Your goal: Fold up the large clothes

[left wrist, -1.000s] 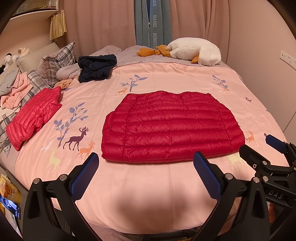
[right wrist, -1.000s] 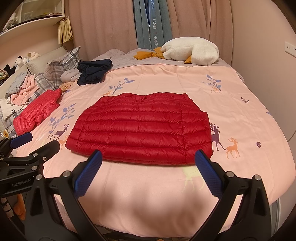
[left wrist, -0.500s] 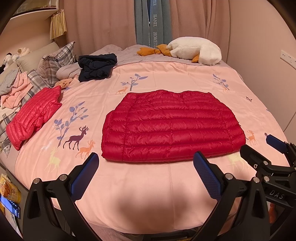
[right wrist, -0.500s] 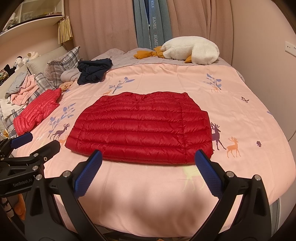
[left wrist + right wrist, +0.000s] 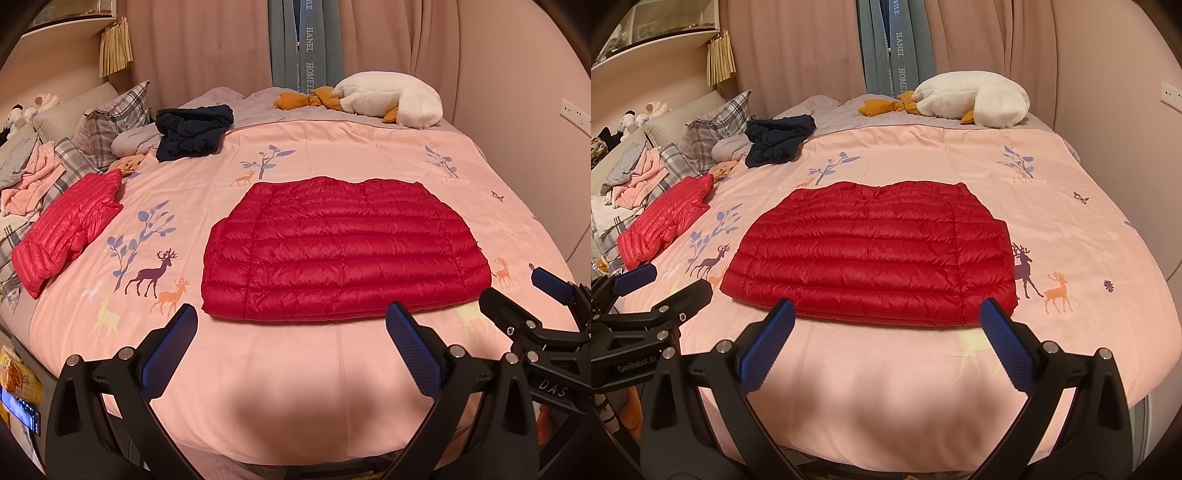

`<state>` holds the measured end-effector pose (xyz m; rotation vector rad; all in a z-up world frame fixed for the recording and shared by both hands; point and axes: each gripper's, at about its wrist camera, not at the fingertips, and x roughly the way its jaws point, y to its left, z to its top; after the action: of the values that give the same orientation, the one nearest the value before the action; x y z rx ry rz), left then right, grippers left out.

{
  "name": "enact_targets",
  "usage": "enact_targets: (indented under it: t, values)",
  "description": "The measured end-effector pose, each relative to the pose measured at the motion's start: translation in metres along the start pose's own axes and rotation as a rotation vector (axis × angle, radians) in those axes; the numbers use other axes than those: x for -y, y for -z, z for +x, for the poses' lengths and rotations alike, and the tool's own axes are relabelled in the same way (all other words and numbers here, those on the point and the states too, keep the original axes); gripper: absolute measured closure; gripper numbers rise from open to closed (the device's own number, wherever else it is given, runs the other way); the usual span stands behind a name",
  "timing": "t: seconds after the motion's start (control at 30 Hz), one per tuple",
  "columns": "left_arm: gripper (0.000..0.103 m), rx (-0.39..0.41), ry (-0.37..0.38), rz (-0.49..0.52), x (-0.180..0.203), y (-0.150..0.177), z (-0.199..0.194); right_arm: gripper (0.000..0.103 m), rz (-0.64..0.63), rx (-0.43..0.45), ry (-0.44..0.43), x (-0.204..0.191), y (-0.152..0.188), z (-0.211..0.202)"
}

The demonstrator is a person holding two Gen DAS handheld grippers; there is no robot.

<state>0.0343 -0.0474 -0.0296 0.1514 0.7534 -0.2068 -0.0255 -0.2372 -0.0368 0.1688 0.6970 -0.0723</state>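
A dark red quilted down jacket point(image 5: 343, 251) lies flat and folded on the pink bedspread point(image 5: 295, 350); it also shows in the right wrist view point(image 5: 875, 254). My left gripper point(image 5: 291, 325) is open and empty, hovering over the bed's near edge just short of the jacket's hem. My right gripper point(image 5: 886, 321) is open and empty at the same edge, to the right of the left one. Each gripper shows in the other's view: the right one point(image 5: 517, 302) and the left one point(image 5: 661, 284).
A lighter red folded down jacket point(image 5: 66, 229) lies at the bed's left. A navy garment point(image 5: 192, 131), plaid pillows point(image 5: 110, 125) and a clothes pile point(image 5: 26, 173) sit far left. A white goose plush point(image 5: 391, 99) lies at the far end. A wall point(image 5: 535, 110) stands right.
Both grippers have crept slightly forward and up toward the jacket. Both stay open, and the jacket has not moved.
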Motion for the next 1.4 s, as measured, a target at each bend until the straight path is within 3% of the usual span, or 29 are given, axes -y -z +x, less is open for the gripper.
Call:
enact_targets:
  t: [0.53,0.73,1.4]
  values:
    - [0.001,0.014,0.010,-0.025,-0.005,0.000,0.005,0.002,0.000,-0.001,0.002,0.001,-0.002,0.000]
    - [0.001,0.054,-0.024,-0.028,-0.007,-0.001,0.000,0.002,-0.002,-0.004,0.001,-0.004,0.006,0.001]
    - [0.001,0.020,-0.013,-0.035,-0.009,-0.002,0.002,0.002,0.000,0.000,-0.006,-0.002,0.002,-0.001]
